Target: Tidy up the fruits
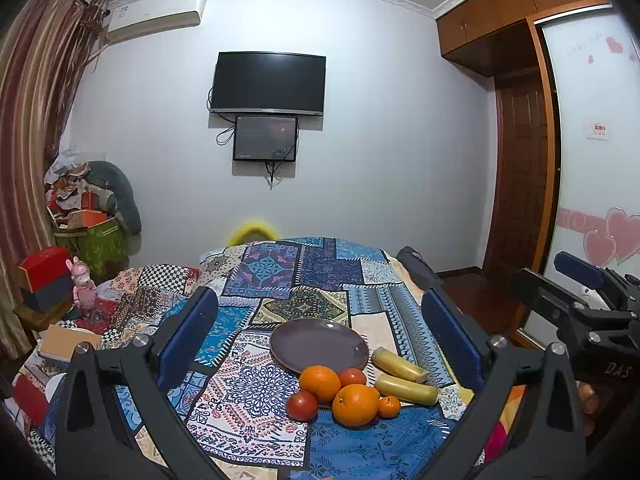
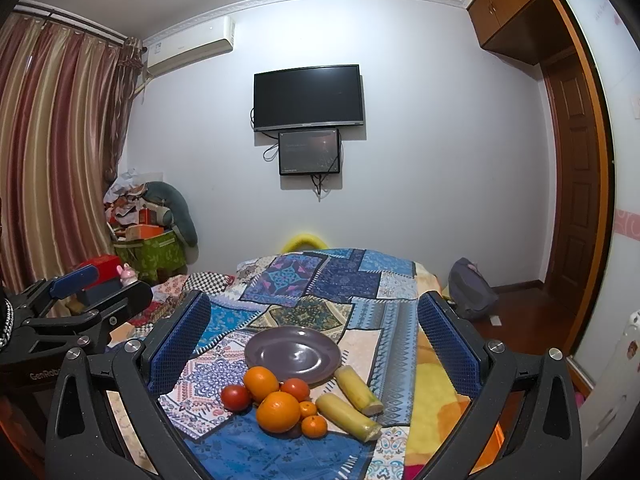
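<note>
An empty purple plate (image 1: 319,344) (image 2: 292,354) lies on a patchwork cloth. In front of it sits a pile of fruit: two large oranges (image 1: 355,405) (image 2: 278,411), two red tomatoes (image 1: 301,405) (image 2: 236,397), small mandarins (image 1: 389,407) (image 2: 314,426) and two pale yellow corn pieces (image 1: 406,390) (image 2: 348,417). My left gripper (image 1: 320,332) is open and empty, held above and before the fruit. My right gripper (image 2: 314,336) is open and empty too, to the right of the left one.
The cloth (image 1: 256,396) covers a table with a bed beside it on the left. A pink figurine (image 1: 83,288) and boxes (image 1: 44,276) stand at left. A backpack (image 2: 472,288) lies on the floor at right, near a wardrobe (image 1: 592,140).
</note>
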The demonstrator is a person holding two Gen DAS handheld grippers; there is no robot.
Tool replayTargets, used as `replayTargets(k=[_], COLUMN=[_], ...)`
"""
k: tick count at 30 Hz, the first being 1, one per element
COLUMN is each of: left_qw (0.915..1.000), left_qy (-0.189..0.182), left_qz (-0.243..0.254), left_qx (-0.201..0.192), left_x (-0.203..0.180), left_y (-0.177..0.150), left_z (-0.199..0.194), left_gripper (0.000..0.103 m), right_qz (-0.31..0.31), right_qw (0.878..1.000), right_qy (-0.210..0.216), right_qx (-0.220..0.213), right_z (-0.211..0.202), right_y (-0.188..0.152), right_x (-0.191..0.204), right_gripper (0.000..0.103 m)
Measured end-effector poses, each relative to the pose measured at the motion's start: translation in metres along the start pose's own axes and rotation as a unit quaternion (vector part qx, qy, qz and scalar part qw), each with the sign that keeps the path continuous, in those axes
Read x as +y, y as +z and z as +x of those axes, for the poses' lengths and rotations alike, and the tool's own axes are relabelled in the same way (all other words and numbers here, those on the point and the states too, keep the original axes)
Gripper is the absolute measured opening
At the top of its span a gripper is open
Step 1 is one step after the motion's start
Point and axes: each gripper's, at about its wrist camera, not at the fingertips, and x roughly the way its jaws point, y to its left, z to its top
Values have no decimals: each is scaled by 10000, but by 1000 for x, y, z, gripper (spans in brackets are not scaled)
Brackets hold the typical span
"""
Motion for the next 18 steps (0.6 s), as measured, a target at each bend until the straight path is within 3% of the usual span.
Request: replayTargets(k=[18], left_qw=[10000], left_qy=[9], left_qz=[-16], left_qx=[5], left_x=[1], left_y=[-1], left_z=[1], left_gripper=[103], right_qz=[7], right_qw=[10000], right_qy=[6], right_qx=[-12], right_z=[-1], right_y=[-1], right_x=[1], right_gripper=[103])
